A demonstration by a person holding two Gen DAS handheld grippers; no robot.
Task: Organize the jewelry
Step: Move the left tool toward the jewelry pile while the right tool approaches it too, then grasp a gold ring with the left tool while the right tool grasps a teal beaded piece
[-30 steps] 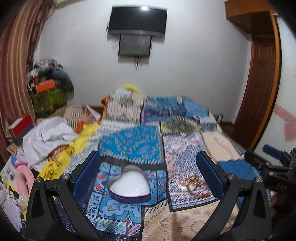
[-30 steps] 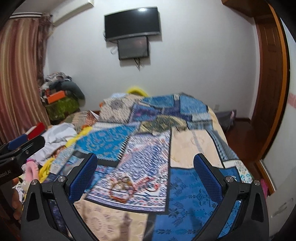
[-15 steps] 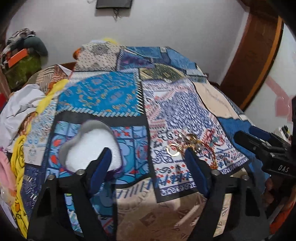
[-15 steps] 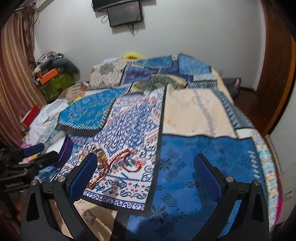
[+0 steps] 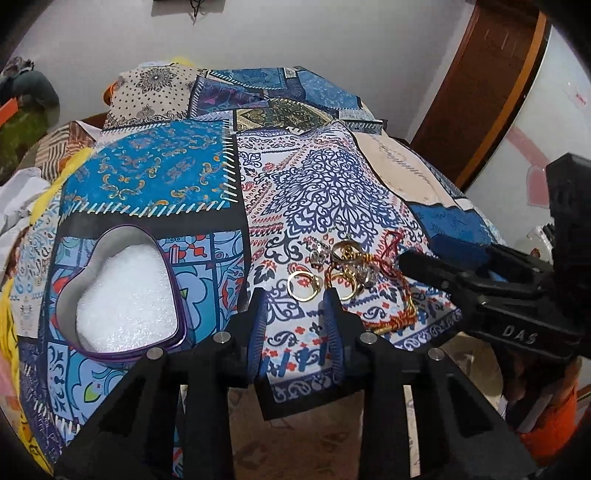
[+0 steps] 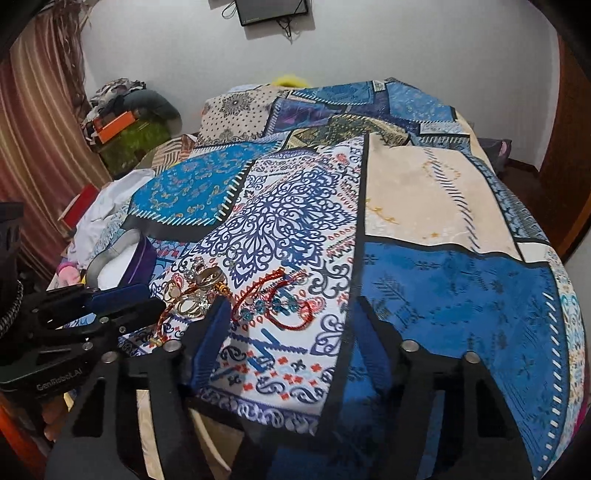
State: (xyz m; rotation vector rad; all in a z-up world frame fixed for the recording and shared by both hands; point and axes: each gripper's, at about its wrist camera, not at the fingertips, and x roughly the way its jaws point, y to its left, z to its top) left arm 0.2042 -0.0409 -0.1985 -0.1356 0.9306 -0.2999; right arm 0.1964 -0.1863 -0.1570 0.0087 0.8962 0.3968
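Note:
A heap of jewelry [image 5: 351, 266] lies on the patchwork bedspread [image 5: 147, 177]: gold rings [image 5: 304, 286], small silver pieces and a red thread bracelet [image 5: 391, 251]. A purple heart-shaped tin [image 5: 122, 291] lined with white foam stands open to its left. My left gripper [image 5: 295, 299] hovers just short of the gold rings, its jaws closing with nothing between them. My right gripper [image 6: 291, 310] is closing too. A red bracelet with teal beads [image 6: 273, 302] lies on the cloth between its fingers, which do not press on it. The right wrist view also shows the left gripper [image 6: 107, 299] and the tin [image 6: 125, 258].
Loose clothes [image 6: 110, 206] are piled along the bed's left side, with a striped curtain [image 6: 33, 140] beyond. A wooden door [image 5: 480, 81] stands at the right. A screen [image 6: 273, 11] hangs on the far wall. The right gripper's body [image 5: 498, 291] sits close beside the jewelry heap.
Both grippers have come down toward the bed and tipped forward onto the jewelry. Their jaws have narrowed from wide open, the left more than the right.

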